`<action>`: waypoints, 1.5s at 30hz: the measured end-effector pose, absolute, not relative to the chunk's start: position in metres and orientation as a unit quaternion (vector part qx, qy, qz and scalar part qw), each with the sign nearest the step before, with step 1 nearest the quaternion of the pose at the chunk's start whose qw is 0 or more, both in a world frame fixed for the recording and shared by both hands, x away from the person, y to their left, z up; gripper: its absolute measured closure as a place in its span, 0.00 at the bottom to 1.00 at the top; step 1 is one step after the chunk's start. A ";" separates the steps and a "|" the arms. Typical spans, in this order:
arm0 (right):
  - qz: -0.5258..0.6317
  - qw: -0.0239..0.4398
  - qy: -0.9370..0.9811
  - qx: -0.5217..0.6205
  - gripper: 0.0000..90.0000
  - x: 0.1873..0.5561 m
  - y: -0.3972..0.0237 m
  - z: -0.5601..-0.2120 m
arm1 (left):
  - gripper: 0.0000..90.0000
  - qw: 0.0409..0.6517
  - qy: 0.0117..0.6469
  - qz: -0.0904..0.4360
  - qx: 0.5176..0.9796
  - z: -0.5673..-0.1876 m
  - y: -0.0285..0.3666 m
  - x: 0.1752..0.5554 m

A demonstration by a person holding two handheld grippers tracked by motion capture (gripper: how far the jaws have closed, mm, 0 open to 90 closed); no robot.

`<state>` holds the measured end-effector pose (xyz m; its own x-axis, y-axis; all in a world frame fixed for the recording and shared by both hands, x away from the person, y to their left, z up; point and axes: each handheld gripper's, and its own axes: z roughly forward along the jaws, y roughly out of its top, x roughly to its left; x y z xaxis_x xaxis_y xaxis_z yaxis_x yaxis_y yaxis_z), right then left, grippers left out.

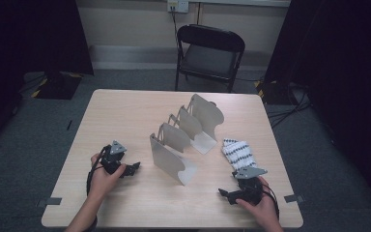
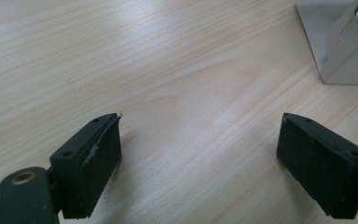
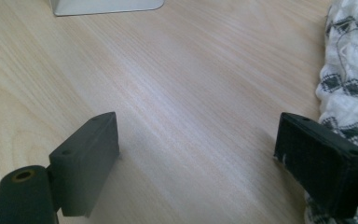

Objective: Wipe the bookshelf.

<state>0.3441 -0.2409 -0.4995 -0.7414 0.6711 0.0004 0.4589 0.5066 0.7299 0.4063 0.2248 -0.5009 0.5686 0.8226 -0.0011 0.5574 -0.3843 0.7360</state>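
Both sets of jaws are spread wide with nothing in them, resting low over the desk (image 1: 125, 111). The right gripper (image 1: 228, 194) sits just beside the patterned cloth (image 1: 238, 153), probably the next grab. The left gripper (image 1: 133, 168) faces the metal rack (image 1: 186, 137), maybe to steady it.

Room lying dim, corners sinking into black; overhead light glaring softly on the wooden table (image 1: 125, 116); near jaws blurring, casting soft shadows.
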 end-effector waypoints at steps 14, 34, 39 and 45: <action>0.385 0.189 0.817 0.386 0.37 0.354 -0.271 -0.465 | 0.12 0.354 0.421 0.187 0.814 -0.501 0.224 0.406; 0.327 0.183 0.821 0.432 0.73 0.372 -0.269 -0.484 | 0.12 0.360 0.412 0.179 0.818 -0.501 0.222 0.398; 0.334 0.164 0.834 0.406 0.64 0.355 -0.255 -0.482 | 0.12 0.360 0.412 0.179 0.817 -0.501 0.222 0.398; 0.354 0.218 0.803 0.428 0.43 0.350 -0.254 -0.467 | 0.12 0.361 0.412 0.179 0.817 -0.502 0.222 0.398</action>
<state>0.3496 -0.2543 -0.4675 -0.5389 0.8410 -0.0480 0.5321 0.3841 0.7545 0.3976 0.2223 -0.5015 0.5961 0.8029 -0.0053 0.5451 -0.3998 0.7369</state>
